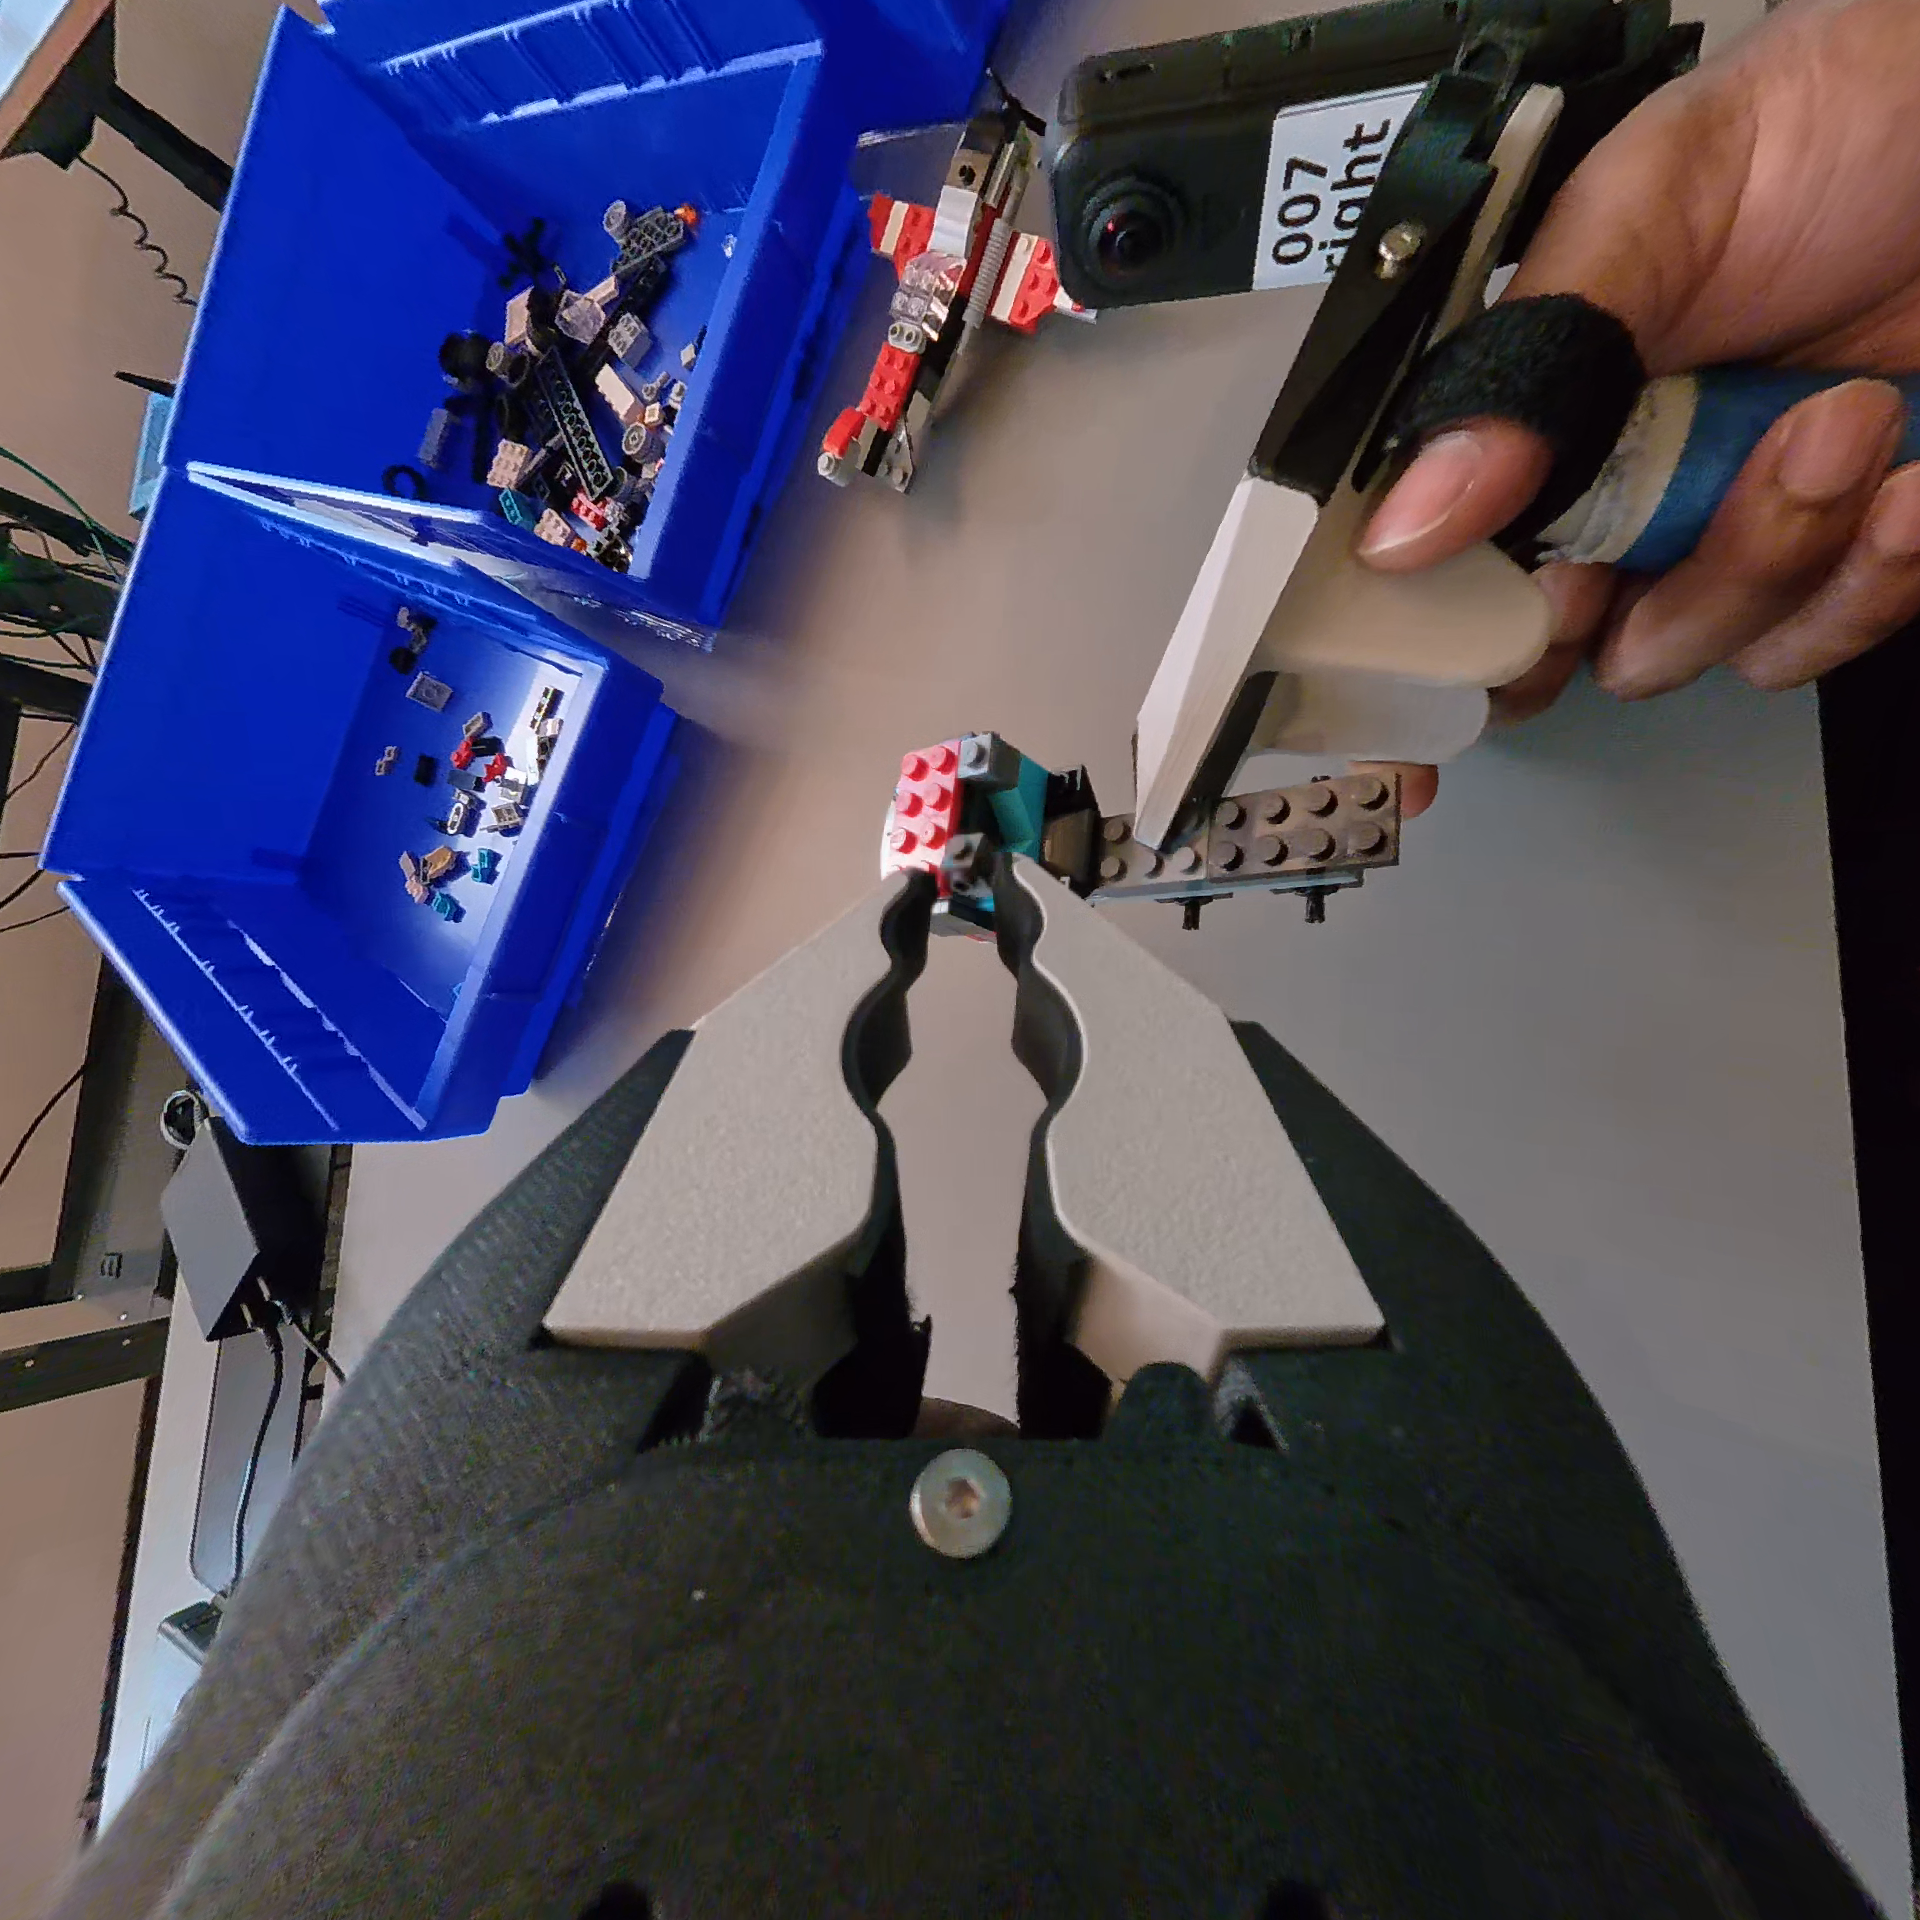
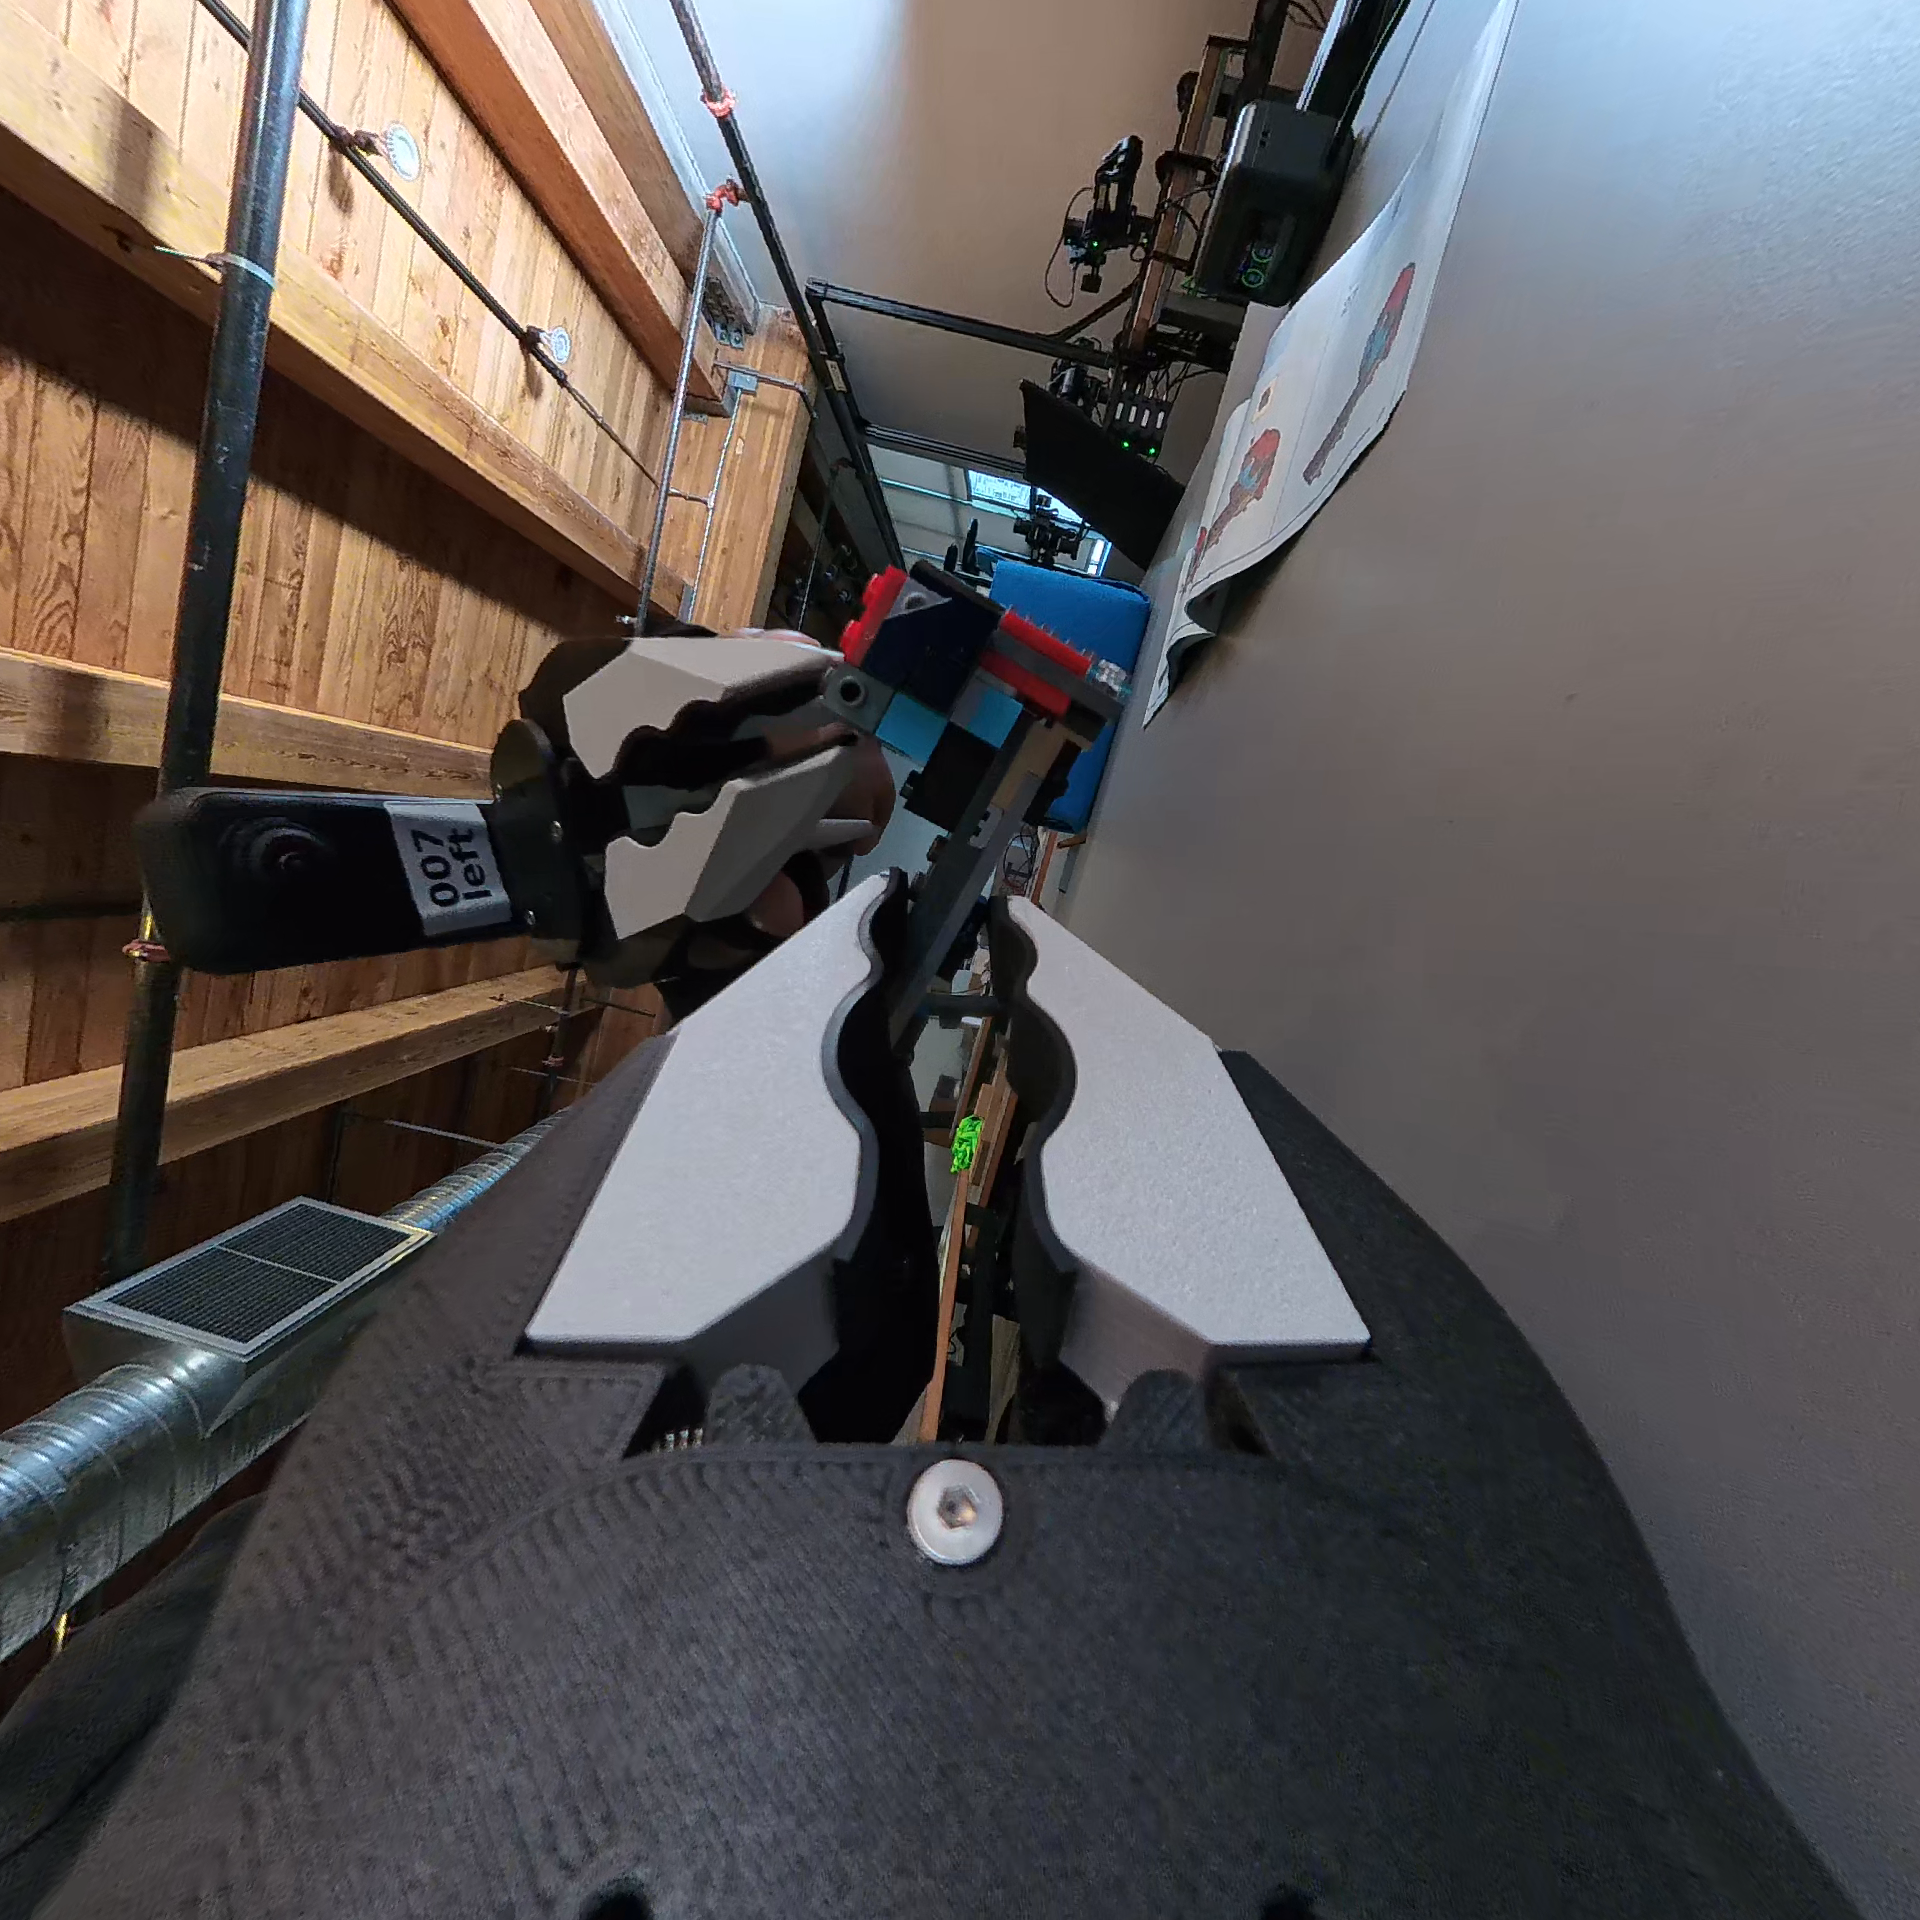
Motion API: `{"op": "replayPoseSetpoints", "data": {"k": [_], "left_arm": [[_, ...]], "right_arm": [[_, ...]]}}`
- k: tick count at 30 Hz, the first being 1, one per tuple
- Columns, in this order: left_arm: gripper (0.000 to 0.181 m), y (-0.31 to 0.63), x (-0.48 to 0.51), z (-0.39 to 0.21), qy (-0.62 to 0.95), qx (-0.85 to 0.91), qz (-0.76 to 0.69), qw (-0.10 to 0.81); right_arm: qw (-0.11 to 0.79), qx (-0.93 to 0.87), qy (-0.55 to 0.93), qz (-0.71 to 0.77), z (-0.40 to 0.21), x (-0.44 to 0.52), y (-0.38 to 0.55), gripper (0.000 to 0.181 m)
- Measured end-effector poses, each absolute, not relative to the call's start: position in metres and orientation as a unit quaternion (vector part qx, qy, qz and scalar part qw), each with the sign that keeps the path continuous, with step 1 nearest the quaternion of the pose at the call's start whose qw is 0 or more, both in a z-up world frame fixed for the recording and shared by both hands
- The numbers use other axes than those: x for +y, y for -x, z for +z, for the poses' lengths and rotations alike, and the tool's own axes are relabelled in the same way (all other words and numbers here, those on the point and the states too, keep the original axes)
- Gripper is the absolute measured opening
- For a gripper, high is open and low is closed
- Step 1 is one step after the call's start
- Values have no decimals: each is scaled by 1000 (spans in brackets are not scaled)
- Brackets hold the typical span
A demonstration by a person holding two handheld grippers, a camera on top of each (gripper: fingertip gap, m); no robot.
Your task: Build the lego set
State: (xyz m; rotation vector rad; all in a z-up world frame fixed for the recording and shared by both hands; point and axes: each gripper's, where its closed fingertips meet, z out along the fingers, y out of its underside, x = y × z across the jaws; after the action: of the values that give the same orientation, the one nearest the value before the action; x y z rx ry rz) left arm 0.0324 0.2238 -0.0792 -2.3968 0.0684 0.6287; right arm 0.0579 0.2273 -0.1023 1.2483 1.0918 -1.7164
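Observation:
A half-built lego model (image 1: 977, 821) of red, teal, black and grey bricks, with a long dark grey studded plate (image 1: 1278, 831), is held above the grey table. My left gripper (image 1: 961, 894) is shut on its red and teal end. My right gripper (image 2: 940, 914) is shut on the long grey plate (image 2: 956, 883); in the left wrist view its white fingers (image 1: 1195, 748) clamp the plate from above. In the right wrist view the left gripper (image 2: 842, 717) grips the model's block end (image 2: 966, 665) from the left.
Two blue bins (image 1: 343, 312) with several loose lego pieces (image 1: 571, 395) stand at the table's left. A finished red and white lego plane (image 1: 935, 332) lies behind them. A printed instruction sheet (image 2: 1309, 395) lies on the table (image 2: 1558, 727). A hand (image 1: 1714, 364) holds the right gripper. Less than 4 cm separates the two grippers' tips.

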Motion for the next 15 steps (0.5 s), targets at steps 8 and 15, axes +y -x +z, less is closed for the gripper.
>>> {"op": "replayPoseSetpoints", "data": {"k": [8, 15], "left_arm": [[17, -33, 223, -81, 916, 17, 231, 328], [19, -36, 229, -78, 909, 17, 232, 345]], "right_arm": [[368, 425, -487, -668, -103, 228, -58, 12], [364, 428, -488, -668, -103, 228, -58, 13]]}}
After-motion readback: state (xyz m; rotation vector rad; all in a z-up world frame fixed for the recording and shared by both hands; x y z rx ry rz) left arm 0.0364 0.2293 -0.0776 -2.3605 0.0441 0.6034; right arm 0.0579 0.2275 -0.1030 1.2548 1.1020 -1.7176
